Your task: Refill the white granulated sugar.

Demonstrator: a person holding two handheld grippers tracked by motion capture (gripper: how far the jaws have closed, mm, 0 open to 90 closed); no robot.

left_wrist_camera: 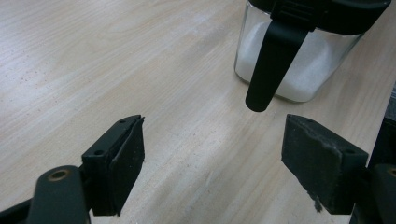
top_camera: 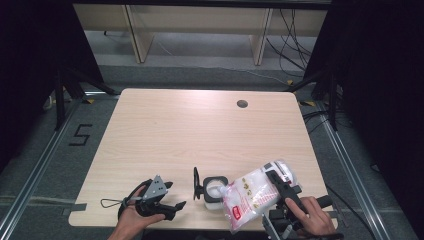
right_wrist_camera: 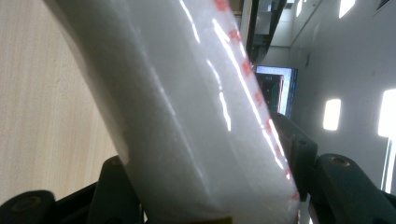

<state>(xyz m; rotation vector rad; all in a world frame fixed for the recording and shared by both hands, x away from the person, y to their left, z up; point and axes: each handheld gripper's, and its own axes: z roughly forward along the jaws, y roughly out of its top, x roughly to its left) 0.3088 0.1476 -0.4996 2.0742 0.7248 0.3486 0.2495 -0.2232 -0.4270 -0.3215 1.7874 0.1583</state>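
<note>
A clear plastic bag of white granules with red print (top_camera: 252, 196) was clamped between the fingers of the right gripper (top_camera: 278, 186) near the front right edge of the pale wood-grain desk (top_camera: 200, 130). In the high view the bag's long axis ran slantwise, from its upper end at the back right, beside the gripper, down to its lower end at the front left. That lower end hung just beside a square clear glass jar with a black rim (top_camera: 215, 189), holding white grains. The jar's black lid (top_camera: 197, 183) stood flipped up on edge at its left side. Whether the bag touched the jar could not be told.

The right gripper view showed the grip close up: the bag (right_wrist_camera: 187, 116) rose from between the two black fingers (right_wrist_camera: 294, 149), bulging and tilted towards the upper left, with a red line of print down one side. It also showed room lights and a screen beyond the desk.

The left gripper (top_camera: 167, 200) rested low at the front left of the desk, well apart from the bag. Its own view showed its fingers (left_wrist_camera: 121, 163) spread wide with nothing between them, pointing at the jar (left_wrist_camera: 299, 56), whose black latch (left_wrist_camera: 271, 70) hung down the glass.
</note>
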